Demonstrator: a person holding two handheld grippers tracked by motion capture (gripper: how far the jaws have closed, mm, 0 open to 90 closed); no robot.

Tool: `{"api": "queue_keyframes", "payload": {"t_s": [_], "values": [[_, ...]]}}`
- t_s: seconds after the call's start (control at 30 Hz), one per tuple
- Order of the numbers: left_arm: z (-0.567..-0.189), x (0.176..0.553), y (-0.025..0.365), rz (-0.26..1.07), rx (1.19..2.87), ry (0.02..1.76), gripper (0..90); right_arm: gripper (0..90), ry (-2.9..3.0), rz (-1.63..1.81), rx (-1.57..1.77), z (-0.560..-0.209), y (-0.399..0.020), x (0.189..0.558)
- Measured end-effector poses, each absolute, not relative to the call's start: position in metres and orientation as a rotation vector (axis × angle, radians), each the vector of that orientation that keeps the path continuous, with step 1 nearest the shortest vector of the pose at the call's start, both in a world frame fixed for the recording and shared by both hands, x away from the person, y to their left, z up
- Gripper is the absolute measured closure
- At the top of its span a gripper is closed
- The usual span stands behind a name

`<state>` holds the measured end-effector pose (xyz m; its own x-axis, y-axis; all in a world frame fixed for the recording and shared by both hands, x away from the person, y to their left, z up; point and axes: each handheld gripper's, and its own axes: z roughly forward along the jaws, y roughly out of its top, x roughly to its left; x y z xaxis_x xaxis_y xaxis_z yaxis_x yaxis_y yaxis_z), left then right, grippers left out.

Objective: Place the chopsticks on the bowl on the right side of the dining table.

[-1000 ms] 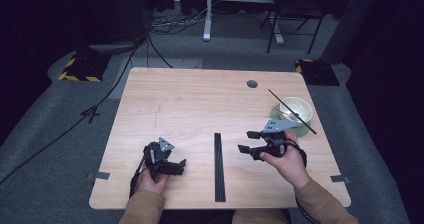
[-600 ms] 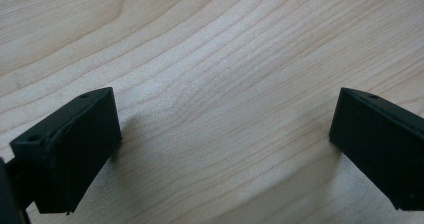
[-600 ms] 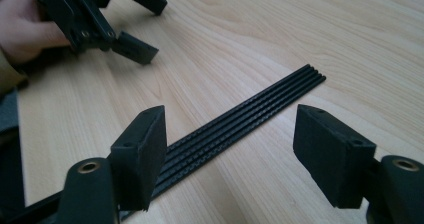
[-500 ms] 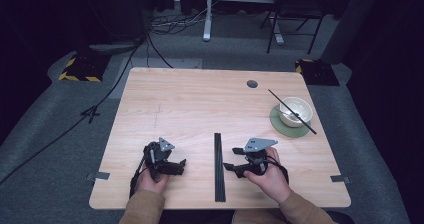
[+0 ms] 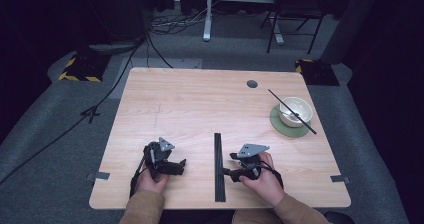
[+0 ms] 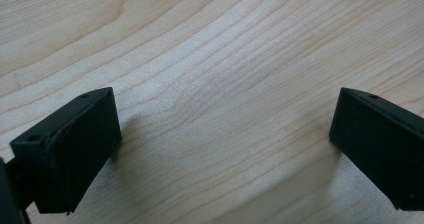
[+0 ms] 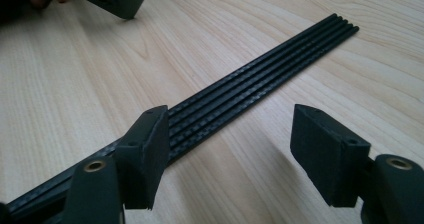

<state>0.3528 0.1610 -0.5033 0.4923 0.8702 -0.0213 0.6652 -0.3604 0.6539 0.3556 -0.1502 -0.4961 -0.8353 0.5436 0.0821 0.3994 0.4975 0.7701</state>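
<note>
Resting low near the bench's (image 5: 200, 94) front edge, the right hand-held gripper (image 5: 231, 165) has its jaws spread wide and nothing between them, pointing at the rods (image 5: 218, 166). These black rods lie side by side in a tight strip, running from the front edge toward the bench's middle, just beside the left jaw in the right gripper view (image 7: 260, 89). The left hand-held gripper (image 5: 179, 165) sits open too, over bare wood, empty. Off by the right edge, a bowl (image 5: 295, 110) on a green mat (image 5: 280, 126) carries one rod (image 5: 292, 112) across its rim. Risk, I'd say: closing on the strip could pinch several rods, or scatter them, since they touch.
</note>
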Motion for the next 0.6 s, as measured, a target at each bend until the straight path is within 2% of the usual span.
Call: {"api": "queue_keyframes", "payload": {"t_s": [0.6], "values": [[-0.5032,0.3532,0.1610,0.439,2.138,1.257,0.3,30.6,2.585,1.254,0.815,-0.5016,-0.1513,0.3569]]}}
